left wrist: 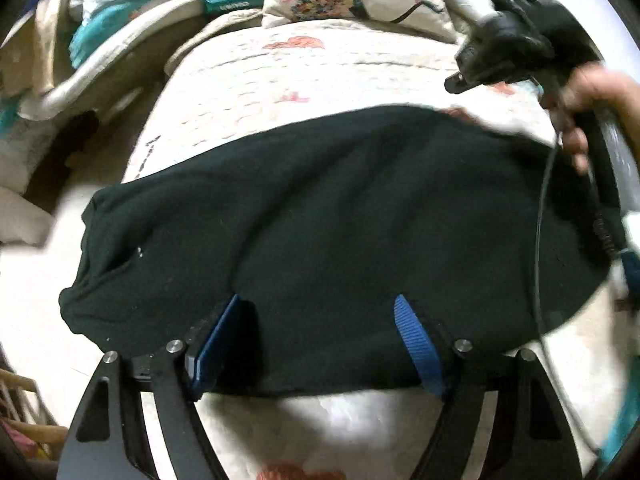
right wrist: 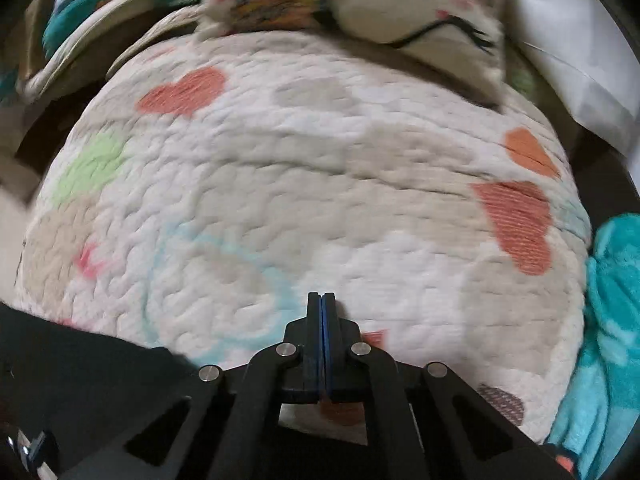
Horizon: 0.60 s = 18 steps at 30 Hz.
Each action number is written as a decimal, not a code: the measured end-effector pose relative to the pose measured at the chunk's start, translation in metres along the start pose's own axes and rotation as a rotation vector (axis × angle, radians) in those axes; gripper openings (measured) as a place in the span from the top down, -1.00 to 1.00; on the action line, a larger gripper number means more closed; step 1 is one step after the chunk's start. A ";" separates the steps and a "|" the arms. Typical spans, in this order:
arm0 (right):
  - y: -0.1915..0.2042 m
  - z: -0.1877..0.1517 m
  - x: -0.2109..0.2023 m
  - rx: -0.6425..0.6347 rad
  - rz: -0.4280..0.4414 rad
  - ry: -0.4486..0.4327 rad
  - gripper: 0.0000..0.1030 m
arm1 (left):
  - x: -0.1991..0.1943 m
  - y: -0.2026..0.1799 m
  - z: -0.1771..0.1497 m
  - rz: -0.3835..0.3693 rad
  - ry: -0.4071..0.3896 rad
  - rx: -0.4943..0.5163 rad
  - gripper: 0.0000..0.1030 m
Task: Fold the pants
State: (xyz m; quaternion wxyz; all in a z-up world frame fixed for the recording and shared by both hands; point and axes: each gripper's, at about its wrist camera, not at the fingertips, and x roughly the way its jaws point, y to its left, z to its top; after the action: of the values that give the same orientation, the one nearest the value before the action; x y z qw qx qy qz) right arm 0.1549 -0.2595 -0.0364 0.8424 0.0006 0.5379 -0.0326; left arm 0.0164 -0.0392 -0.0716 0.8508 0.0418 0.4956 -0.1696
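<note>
Where quilting puckers, soft black pants [left wrist: 320, 216].

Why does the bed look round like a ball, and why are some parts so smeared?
Both views: a fisheye lens bulges the white quilted bedspread with coloured hearts. Left wrist view: the dark green folded pants are fairly sharp, while the person's hand holding the other tool is smeared by motion, and the quilt glares white. Right wrist view: the whole picture is softly blurred, most at the floral pillow.
</note>
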 end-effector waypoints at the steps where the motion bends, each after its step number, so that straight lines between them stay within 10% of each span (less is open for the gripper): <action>1: -0.004 -0.005 -0.011 0.002 0.026 -0.011 0.96 | -0.005 0.002 0.005 -0.010 -0.022 -0.018 -0.51; 5: 0.004 -0.045 -0.051 -0.098 0.073 -0.015 0.90 | -0.005 0.013 0.028 0.064 -0.072 -0.035 -0.51; 14: 0.024 -0.134 -0.050 -0.174 0.161 0.120 0.88 | 0.024 0.071 0.019 0.226 0.084 -0.117 -0.55; 18: -0.025 -0.143 -0.052 -0.070 0.008 0.203 0.31 | 0.020 0.133 0.018 0.242 0.131 -0.325 -0.55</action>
State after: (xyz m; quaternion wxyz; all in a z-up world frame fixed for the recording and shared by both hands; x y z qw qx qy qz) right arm 0.0016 -0.2767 -0.0484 0.7833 -0.0234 0.6211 -0.0104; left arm 0.0846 0.0767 -0.0927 0.8265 -0.0259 0.5620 0.0191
